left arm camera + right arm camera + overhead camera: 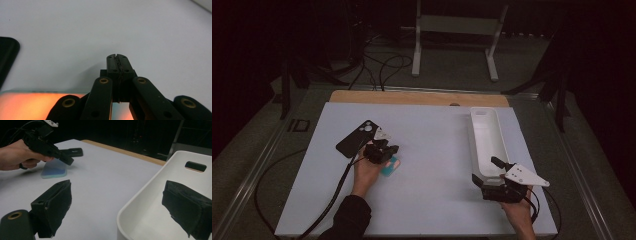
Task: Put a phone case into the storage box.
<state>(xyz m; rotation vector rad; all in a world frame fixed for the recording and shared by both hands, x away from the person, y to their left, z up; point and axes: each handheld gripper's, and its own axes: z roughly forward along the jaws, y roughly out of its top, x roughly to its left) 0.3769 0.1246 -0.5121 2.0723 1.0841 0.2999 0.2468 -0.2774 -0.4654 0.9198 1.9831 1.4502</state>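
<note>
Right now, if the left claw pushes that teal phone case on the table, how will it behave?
The teal phone case lies flat on the smooth white table, so it would probably slide, not tip or roll. It looks thin and translucent, so likely light and somewhat bendy. The left claw is shut above it.

No text, label, brand, number or sign can be read anywhere in these views.
</note>
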